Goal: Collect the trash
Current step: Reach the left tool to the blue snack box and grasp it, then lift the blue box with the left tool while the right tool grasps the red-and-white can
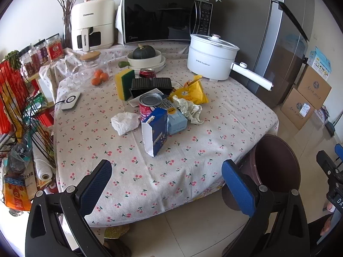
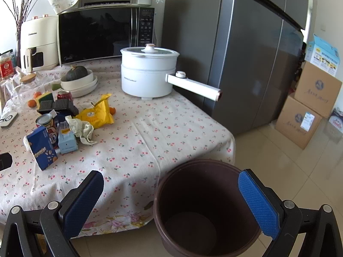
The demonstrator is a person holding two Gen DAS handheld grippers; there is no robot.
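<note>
A pile of trash lies mid-table: a blue snack box [image 1: 156, 131] [image 2: 41, 147], a red can [image 1: 150, 105] [image 2: 45, 121], a white crumpled tissue [image 1: 126, 122], a pale crumpled paper [image 1: 188, 109] [image 2: 82, 128], a yellow wrapper [image 1: 190, 91] [image 2: 97, 112], a light blue carton [image 1: 176, 121] [image 2: 67, 142] and a black tray [image 1: 151, 85] [image 2: 57, 107]. A brown bin [image 1: 276, 167] [image 2: 205, 205] stands empty on the floor by the table's near right corner. My left gripper [image 1: 167, 175] is open and empty above the table's near edge. My right gripper [image 2: 169, 192] is open and empty above the bin.
A white electric pot [image 1: 212, 56] [image 2: 150, 70] with a long handle, a microwave [image 1: 165, 19] [image 2: 105, 32], an air fryer [image 1: 92, 23], bowls with a squash [image 1: 144, 59], a sponge [image 1: 124, 82], oranges [image 1: 99, 77] and a glass jar stand behind. A fridge [image 2: 246, 53] and cardboard boxes [image 2: 308, 107] are right; a wire rack [image 1: 19, 107] is left.
</note>
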